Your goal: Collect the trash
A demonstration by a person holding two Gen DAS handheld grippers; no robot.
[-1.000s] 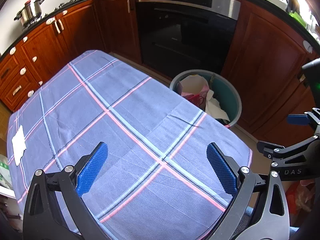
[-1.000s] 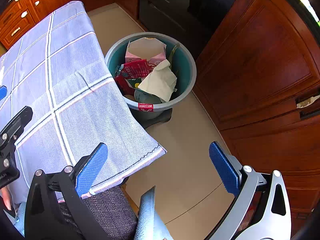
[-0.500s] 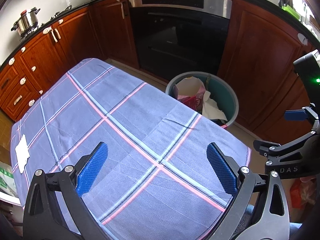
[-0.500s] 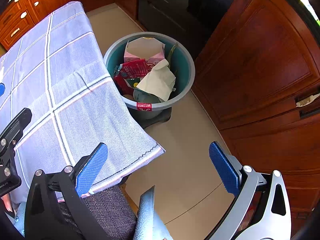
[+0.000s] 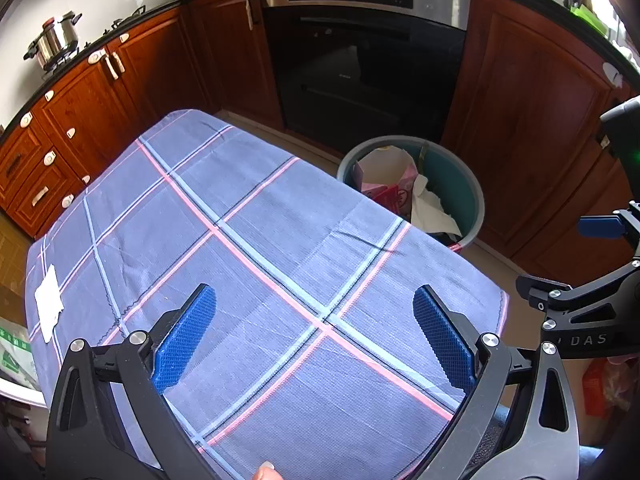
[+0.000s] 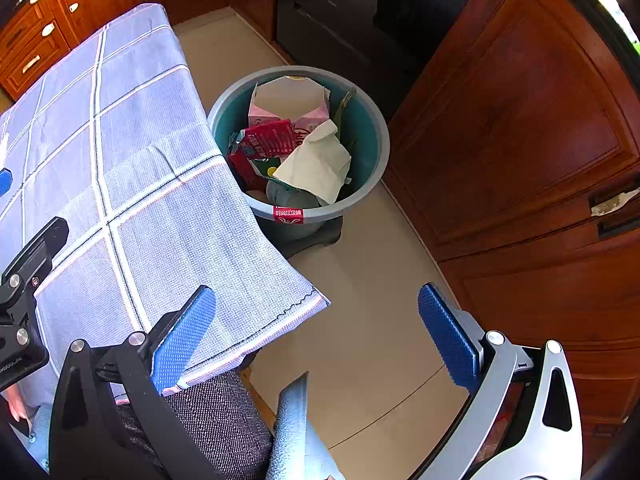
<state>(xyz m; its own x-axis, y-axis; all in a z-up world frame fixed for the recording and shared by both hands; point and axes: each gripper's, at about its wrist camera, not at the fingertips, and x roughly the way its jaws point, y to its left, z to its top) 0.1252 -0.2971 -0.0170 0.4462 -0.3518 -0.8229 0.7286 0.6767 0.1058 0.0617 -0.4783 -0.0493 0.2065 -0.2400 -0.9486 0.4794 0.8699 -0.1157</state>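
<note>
A teal trash bin stands on the floor at the table's far right corner, holding a pink carton, a red wrapper and a white paper. It also shows in the left wrist view. A white scrap of paper lies on the checked blue tablecloth at the far left edge. My left gripper is open and empty above the near part of the table. My right gripper is open and empty over the floor off the table's corner, short of the bin.
Wooden cabinets and a black oven stand behind the bin. A pot sits on the stove at the back left. A grey chair seat is under the table corner. A green-printed bag lies left of the table.
The left gripper has drawn back and risen a little, so more of the table and the cabinets shows. The right gripper has barely moved. Both stay open.
</note>
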